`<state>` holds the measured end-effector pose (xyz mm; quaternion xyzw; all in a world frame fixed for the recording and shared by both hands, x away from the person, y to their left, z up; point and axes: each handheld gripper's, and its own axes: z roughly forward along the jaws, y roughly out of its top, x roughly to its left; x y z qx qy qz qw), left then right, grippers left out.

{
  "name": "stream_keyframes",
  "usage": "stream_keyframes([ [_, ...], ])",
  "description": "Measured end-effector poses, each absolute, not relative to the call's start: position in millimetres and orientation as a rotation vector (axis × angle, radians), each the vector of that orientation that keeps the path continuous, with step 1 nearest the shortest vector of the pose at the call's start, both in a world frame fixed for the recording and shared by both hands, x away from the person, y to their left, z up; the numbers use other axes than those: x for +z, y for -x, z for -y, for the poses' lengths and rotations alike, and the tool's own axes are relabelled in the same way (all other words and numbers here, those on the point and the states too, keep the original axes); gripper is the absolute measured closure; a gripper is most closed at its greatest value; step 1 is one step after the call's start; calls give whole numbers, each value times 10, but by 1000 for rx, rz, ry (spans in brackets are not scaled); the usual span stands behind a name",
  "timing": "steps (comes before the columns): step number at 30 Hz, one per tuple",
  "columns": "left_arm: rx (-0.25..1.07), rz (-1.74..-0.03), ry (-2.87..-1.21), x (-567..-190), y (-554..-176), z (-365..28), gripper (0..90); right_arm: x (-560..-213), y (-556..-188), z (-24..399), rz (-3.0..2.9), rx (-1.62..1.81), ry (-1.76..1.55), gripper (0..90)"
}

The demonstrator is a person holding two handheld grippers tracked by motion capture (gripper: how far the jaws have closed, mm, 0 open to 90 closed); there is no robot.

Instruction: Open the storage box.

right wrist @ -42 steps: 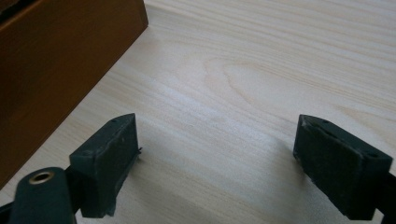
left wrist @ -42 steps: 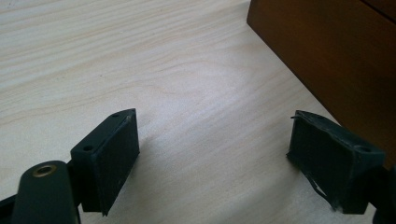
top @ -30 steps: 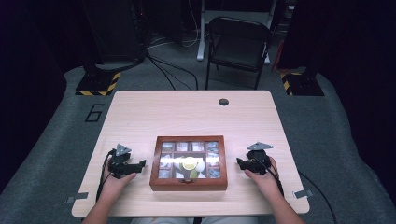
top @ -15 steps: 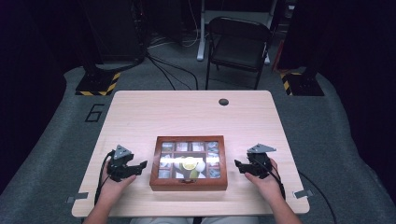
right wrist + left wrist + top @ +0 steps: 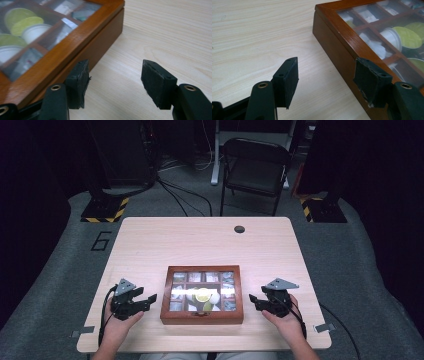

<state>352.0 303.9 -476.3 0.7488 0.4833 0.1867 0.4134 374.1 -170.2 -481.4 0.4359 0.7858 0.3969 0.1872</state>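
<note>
A reddish-brown wooden box [image 5: 201,316] with a glass lid over several compartments lies closed near the table's front edge. Through the glass I see white cups with yellow-green tops [image 5: 202,296] and pale packets. My left gripper [image 5: 149,301] rests on the table just left of the box, open and holding nothing. In the left gripper view its gripper [image 5: 328,80] points at the box's side wall [image 5: 337,55], the right pad [image 5: 370,81] over the box's edge. My right gripper [image 5: 253,302] lies just right of the box, open. In the right gripper view its gripper [image 5: 117,80] has its left pad [image 5: 78,81] close beside the box wall [image 5: 105,42].
Pale wooden tabletop [image 5: 200,245] stretches beyond the box, with a dark cable hole [image 5: 239,229] near the far edge. A black folding chair [image 5: 255,167] stands behind the table. Cables trail from both grippers over the front edge.
Both grippers have drifted slightly toward the table's front edge, the right one a little more. The box has not moved.
</note>
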Motion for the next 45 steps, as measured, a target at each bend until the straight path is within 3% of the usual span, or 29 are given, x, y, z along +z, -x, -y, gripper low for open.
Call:
stream_keyframes([
  [10,465,-1130,-1880,-4699,-3239,-2924,367,-4681,-3410,1638,-2220,1259,-1164,429],
  [22,441,-1080,-1910,-4713,-3058,-2841,369,-4714,-3178,1496,-2292,1239,-1093,413],
  [27,409,-1078,-1921,-4738,-3027,-2826,385,-4737,-3141,1438,-2327,1218,-1065,407],
  [45,392,-1022,-1991,-4764,-3060,-2752,412,-4872,-3182,1303,-2460,1115,-957,524],
])
